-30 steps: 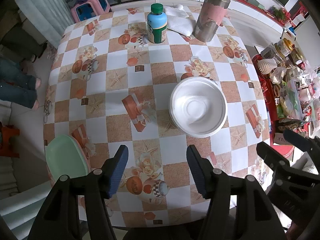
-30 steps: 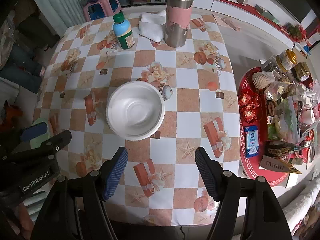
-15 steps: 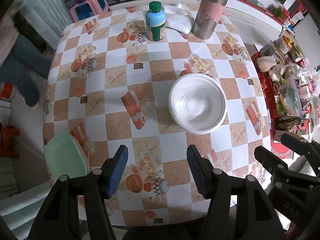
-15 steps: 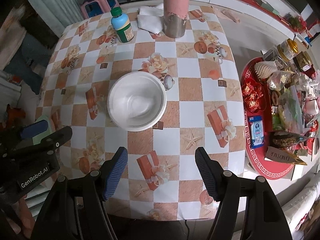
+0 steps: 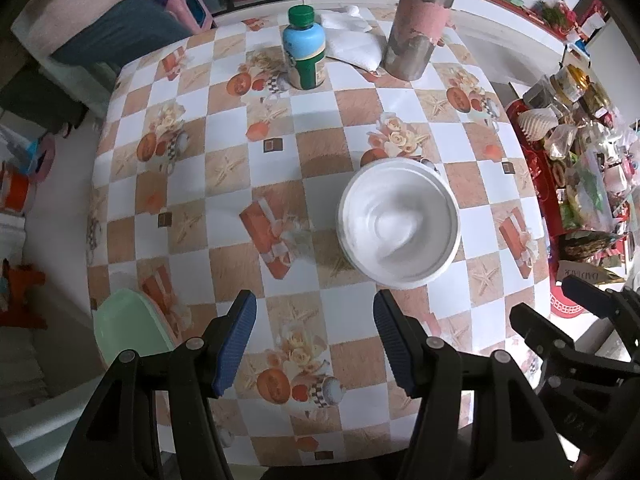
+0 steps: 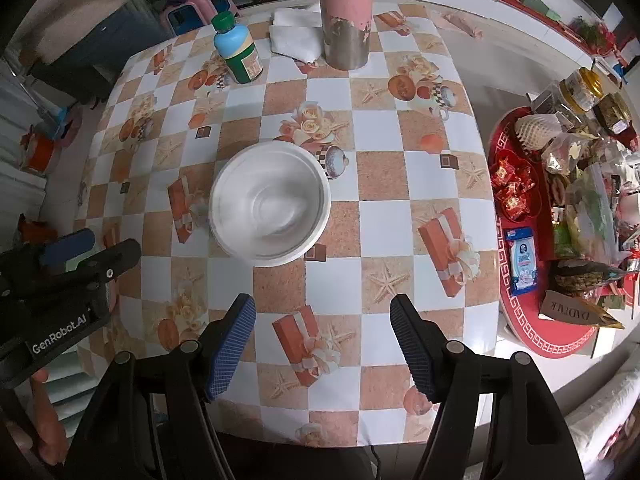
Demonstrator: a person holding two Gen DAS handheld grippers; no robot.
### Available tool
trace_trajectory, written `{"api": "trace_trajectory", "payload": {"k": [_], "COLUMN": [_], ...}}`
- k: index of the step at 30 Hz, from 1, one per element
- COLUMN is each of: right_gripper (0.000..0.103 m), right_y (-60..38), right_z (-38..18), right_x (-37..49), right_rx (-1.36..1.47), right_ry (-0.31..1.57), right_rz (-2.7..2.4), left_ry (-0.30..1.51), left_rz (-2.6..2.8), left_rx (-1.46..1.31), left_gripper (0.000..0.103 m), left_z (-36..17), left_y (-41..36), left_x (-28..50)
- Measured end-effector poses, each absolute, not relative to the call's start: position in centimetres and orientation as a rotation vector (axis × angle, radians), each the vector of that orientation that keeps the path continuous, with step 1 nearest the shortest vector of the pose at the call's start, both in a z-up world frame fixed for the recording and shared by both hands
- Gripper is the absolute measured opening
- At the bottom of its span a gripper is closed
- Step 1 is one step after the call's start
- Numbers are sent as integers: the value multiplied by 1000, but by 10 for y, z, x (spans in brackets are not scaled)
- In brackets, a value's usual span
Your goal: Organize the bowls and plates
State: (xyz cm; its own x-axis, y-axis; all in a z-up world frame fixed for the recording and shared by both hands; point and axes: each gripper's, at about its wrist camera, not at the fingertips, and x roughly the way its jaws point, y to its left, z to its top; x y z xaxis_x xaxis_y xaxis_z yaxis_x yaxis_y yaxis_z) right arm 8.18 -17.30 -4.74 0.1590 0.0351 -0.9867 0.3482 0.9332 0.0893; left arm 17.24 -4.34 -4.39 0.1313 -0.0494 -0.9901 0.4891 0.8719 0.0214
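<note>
Open tablecloth lies all round the white bowl (image 5: 397, 223), so a tool can reach it from the near edge of the table (image 5: 192, 184) or from either side. At the far end the green-capped bottle (image 5: 304, 48), folded cloth (image 5: 352, 46) and tall pink flask (image 5: 418, 24) crowd together.

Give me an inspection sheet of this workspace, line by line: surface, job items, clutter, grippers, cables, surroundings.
Surface: table under a checkered cloth printed with gifts and starfish.
Job's things: white bowl upright mid-table, empty; green plates at the near left edge, apparently stacked.
Clutter: green-capped bottle, pink and steel flask and white cloth at the far end.
Grippers: left gripper and right gripper open, empty, short of the bowl.
Cables: nothing seen.
Surroundings: red tray of snacks and jars on the right; pink stool beyond the table.
</note>
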Motion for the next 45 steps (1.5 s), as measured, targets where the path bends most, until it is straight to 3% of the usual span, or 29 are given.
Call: {"api": "trace_trajectory", "payload": {"k": [22, 38, 39, 40, 42, 45], "right_gripper": [71, 71, 73, 89, 102, 102], "right_y": [-197, -190, -190, -189, -188, -188], "right_z": [-86, -74, -73, -72, -70, -61], "right_x": [122, 123, 123, 123, 120, 116], "right_rx": [349, 308, 304, 295, 284, 281], "right_ry": [1480, 1448, 1446, 1450, 1450, 1422], "right_rz": [-213, -191, -195, -203, -219, -214], "left_ry": [1450, 1443, 1441, 1439, 1432, 1415], "left_rz": [-408, -381, -380, -382, -382, -388], "left_rx": [407, 381, 379, 378, 384, 376], "left_gripper": [65, 65, 65, 65, 65, 65], "left_z": [-80, -77, -76, -74, -71, -63], "left_y": [-70, -61, -60, -59, -57, -53], "left_x": [200, 199, 197, 195, 192, 189]}}
